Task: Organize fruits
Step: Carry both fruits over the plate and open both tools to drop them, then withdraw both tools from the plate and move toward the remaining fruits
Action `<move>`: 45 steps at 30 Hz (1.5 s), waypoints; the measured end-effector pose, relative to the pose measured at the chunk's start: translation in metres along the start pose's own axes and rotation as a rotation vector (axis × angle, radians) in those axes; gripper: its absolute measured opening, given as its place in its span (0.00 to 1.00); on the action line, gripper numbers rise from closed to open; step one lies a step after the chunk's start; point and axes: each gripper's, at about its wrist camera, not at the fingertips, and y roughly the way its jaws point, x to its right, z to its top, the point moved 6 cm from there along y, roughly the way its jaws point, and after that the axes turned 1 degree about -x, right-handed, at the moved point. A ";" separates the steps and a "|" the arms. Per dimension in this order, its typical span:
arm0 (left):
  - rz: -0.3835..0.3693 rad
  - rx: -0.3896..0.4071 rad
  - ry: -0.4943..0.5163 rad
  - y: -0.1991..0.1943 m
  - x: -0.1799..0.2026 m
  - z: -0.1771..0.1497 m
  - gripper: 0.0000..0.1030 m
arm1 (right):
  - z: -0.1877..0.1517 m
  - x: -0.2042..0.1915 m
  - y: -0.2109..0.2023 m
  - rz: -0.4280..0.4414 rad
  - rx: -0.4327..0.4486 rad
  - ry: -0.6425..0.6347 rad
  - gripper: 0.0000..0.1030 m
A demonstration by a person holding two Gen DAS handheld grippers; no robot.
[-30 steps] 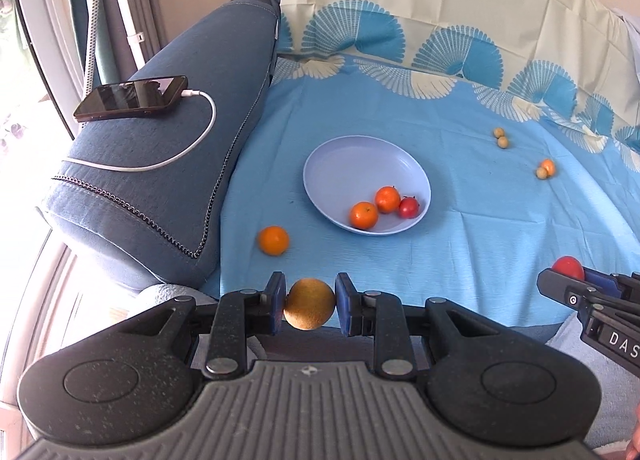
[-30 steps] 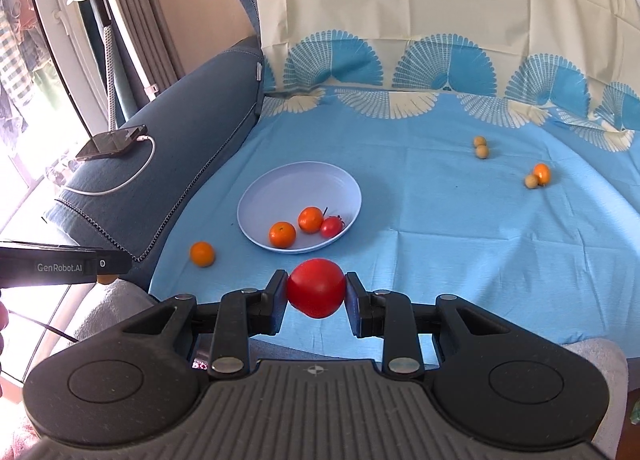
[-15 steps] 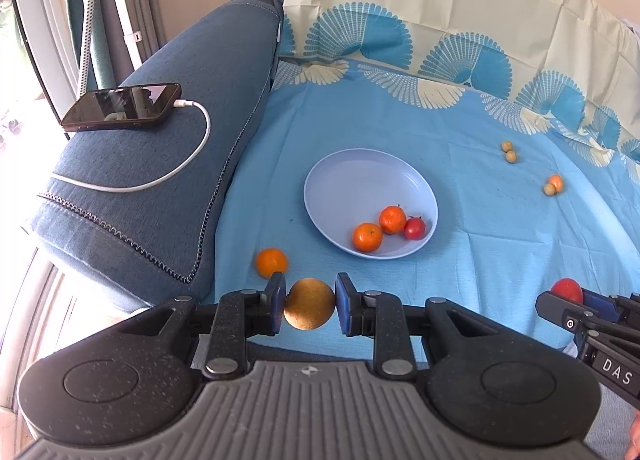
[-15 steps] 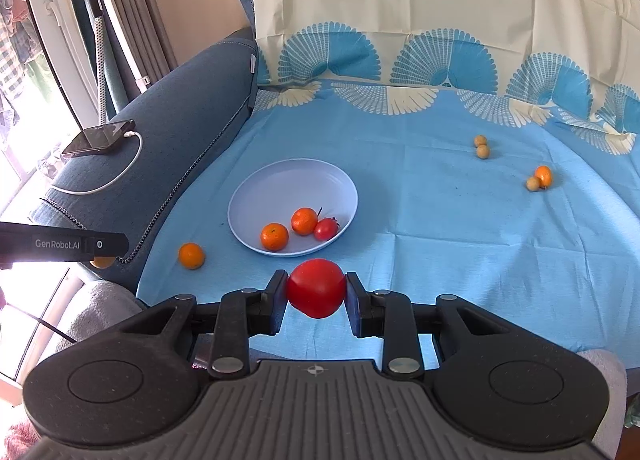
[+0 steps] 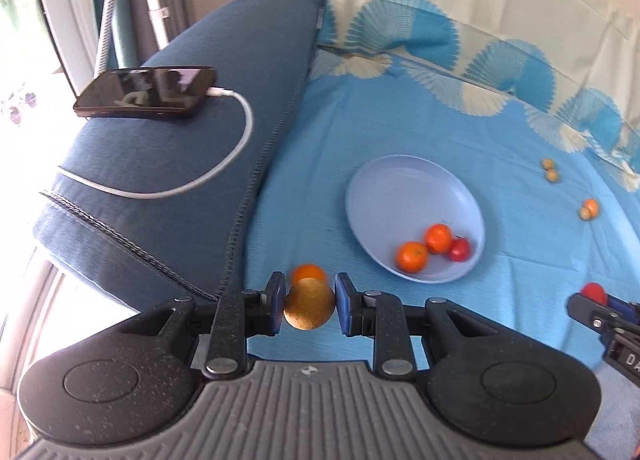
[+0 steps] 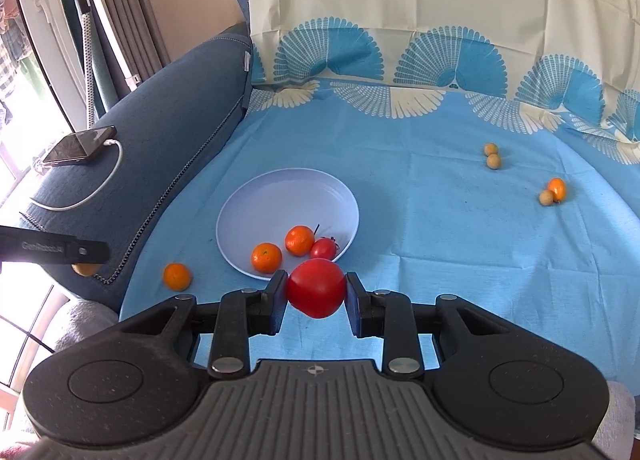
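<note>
Two claws clamped: left claw (image 5: 309,304) on round tan fruit (image 5: 309,309); right claw (image 6: 317,291) on glossy red tomato (image 6: 316,288)

left tool's side arm (image 6: 52,250), seen from the right wrist view: white lettering "GenRobot.AI", slightly blurred.
right tool's body (image 5: 624,356), seen at the right edge of the left wrist view: white letters "DA", cut off by the frame.
plate under the left tool (image 5: 310,370): a small compass-like cross mark, no words.
plate under the right tool (image 6: 316,370): the same small cross mark, no words.
</note>
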 end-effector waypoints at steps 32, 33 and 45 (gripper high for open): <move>-0.003 -0.103 0.158 0.171 0.098 0.079 0.28 | 0.045 -0.002 0.181 0.006 -0.068 -0.120 0.31; 0.001 -0.111 0.162 0.175 0.098 0.079 0.29 | 0.046 -0.002 0.184 0.007 -0.068 -0.127 0.31; -0.012 -0.069 0.178 0.160 0.094 0.079 1.00 | 0.050 -0.001 0.176 0.014 -0.037 -0.158 0.81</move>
